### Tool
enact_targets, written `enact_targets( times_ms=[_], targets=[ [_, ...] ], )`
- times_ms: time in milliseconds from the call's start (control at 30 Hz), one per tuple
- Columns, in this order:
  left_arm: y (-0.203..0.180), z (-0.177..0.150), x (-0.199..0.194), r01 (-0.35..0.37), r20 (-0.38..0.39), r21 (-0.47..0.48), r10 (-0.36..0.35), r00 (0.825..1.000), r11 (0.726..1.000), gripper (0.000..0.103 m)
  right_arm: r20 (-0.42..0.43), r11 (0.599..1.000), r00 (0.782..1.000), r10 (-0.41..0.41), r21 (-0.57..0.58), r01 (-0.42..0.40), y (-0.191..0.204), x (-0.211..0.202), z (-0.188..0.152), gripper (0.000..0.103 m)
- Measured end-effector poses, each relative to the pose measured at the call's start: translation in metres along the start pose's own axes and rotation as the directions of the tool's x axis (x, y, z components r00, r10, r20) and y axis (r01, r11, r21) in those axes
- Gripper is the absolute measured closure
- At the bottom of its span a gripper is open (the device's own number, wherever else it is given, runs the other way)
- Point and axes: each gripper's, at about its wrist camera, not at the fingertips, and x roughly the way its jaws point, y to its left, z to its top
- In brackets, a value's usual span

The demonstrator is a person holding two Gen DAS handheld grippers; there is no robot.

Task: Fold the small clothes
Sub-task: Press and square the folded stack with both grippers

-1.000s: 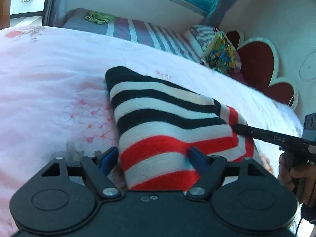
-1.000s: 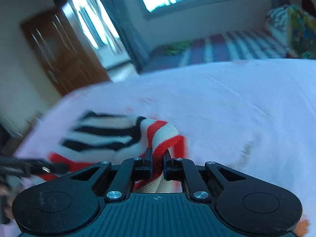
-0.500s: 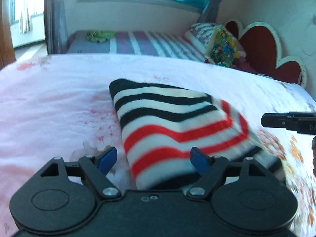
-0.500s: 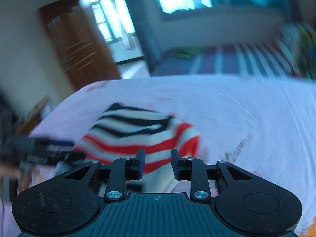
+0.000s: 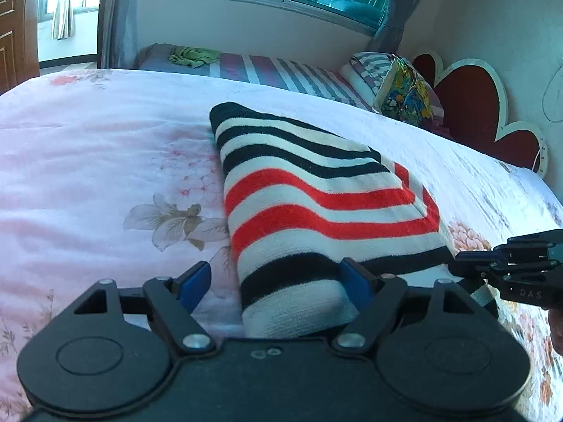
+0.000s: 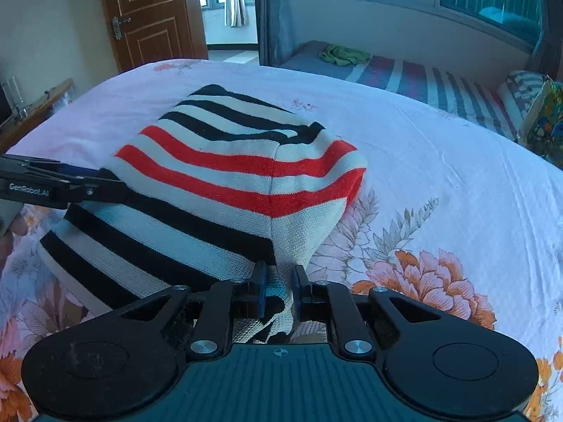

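Note:
A folded knit garment with black, white and red stripes (image 5: 316, 204) lies on the pink floral bedspread (image 5: 88, 161). My left gripper (image 5: 278, 277) is open, its blue fingertips spread on either side of the garment's near edge. In the right wrist view the garment (image 6: 225, 183) lies just ahead, and my right gripper (image 6: 278, 281) stands slightly open with a white corner of the knit between its jaws. The right gripper also shows at the left view's right edge (image 5: 506, 263), and the left gripper shows at the garment's left side in the right view (image 6: 63, 183).
A second bed with a striped cover (image 6: 422, 77) stands under the window, with a green cloth (image 6: 343, 54) on it. A colourful bag (image 5: 404, 91) and a red heart-shaped headboard (image 5: 471, 105) stand at the right. A wooden door (image 6: 151, 14) stands at the far left.
My right gripper opened from shut on the red-striped edge, and the lifted flap dropped flat onto the garment. Both grippers drew back toward the near edge. The left stayed open.

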Motion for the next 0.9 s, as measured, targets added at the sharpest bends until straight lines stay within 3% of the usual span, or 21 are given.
enact_targets(
  times_ms=[100,267,367,500,833,900],
  targets=[
    [-0.004,0.002,-0.016,0.009,0.010,0.003,-0.009,1.000,1.000,0.034,-0.001,0.999,1.000,-0.023,0.036,0.023,-0.002,-0.014,0.003,0.090],
    [-0.004,-0.019,-0.047,-0.019,0.030,0.027,0.018,0.999,0.999,0.037,0.076,1.000,0.997,0.010,-0.027,-0.008,0.018,-0.060,-0.006,0.090],
    [0.002,-0.037,-0.047,-0.034,0.003,-0.004,0.035,0.999,0.999,0.034,0.070,0.997,0.997,0.040,-0.068,-0.036,0.034,-0.060,-0.015,0.090],
    [0.006,-0.049,-0.045,-0.023,-0.002,-0.062,0.023,1.000,0.998,0.032,-0.017,0.996,0.999,-0.046,-0.078,0.044,0.038,-0.036,-0.031,0.090],
    [0.001,-0.062,-0.043,-0.085,0.011,-0.052,0.086,0.996,0.995,0.025,-0.032,0.998,0.998,-0.058,-0.018,0.057,0.034,-0.023,-0.038,0.090],
    [-0.002,-0.062,-0.043,-0.111,0.016,-0.029,0.112,0.994,0.993,0.019,-0.030,0.998,0.998,-0.055,0.000,0.055,0.032,-0.022,-0.038,0.089]
  ],
)
